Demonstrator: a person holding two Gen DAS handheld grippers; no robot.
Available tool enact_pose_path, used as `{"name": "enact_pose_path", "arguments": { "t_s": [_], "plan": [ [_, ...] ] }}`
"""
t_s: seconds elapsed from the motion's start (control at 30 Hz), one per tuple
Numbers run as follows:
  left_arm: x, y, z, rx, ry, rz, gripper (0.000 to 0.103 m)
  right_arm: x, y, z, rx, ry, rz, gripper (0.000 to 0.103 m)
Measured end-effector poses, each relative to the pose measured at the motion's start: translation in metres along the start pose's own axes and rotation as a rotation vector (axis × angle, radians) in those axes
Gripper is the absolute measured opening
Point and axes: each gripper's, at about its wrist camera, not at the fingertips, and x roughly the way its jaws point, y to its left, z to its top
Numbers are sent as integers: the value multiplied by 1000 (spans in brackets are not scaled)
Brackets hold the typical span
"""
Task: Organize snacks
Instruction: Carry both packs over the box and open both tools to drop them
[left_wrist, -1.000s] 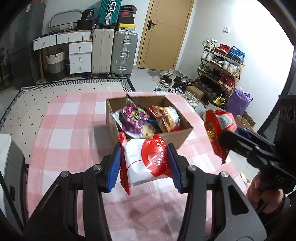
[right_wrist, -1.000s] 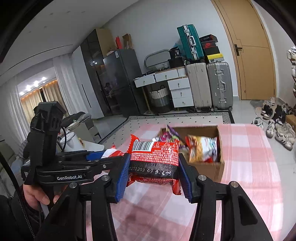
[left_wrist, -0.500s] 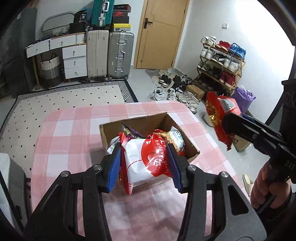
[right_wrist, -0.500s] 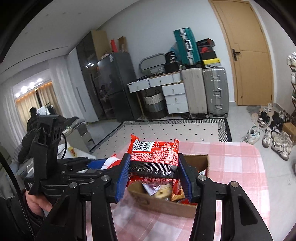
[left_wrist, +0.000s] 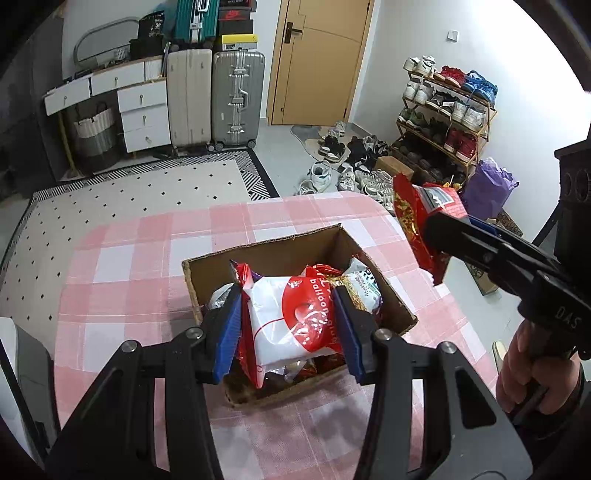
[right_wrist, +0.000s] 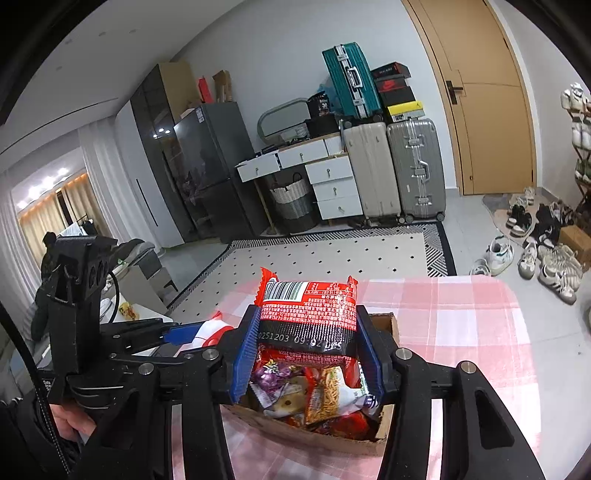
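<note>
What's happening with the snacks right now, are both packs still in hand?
A person is holding a gripper in each hand. The left gripper is clamped on a white and red snack pack, held over the open cardboard box on the pink checked tablecloth. The right gripper grips a red and black snack pack, also above the box. The box already holds several snack bags. Neither pack has been let go yet.

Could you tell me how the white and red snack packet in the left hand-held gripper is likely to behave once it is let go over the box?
The white and red snack packet bulges between the pads, so it is probably puffy, light and soft. Its glossy film could be slippery. The cardboard box is already piled high, so the packet may perch on top rather than sink in.
</note>
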Motion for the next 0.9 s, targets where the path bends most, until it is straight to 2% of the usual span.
{"name": "enact_pose_path", "arguments": {
  "t_s": [0.27, 0.53, 0.73, 0.8, 0.83, 0.9],
  "plan": [
    [32, 3, 2, -2, 16, -12, 45, 20, -8, 11, -21, 0, -22, 50],
    [56, 5, 4, 0, 35, -28, 45, 56, -19, 9, -13, 74, -32, 50],
    [82, 9, 2, -25, 81, -73, 45, 93, -22, 0, -29, 139, -64, 50],
    [89, 10, 0, -23, 95, -83, 49, 100, -25, -2, -23, 147, -75, 52],
    [93, 10, 0, -19, 108, -83, 56, 102, -28, -3, -15, 156, -82, 54],
    [96, 10, -1, -12, 108, -92, 60, 108, -32, -6, -3, 176, -85, 62]
  ]
}}
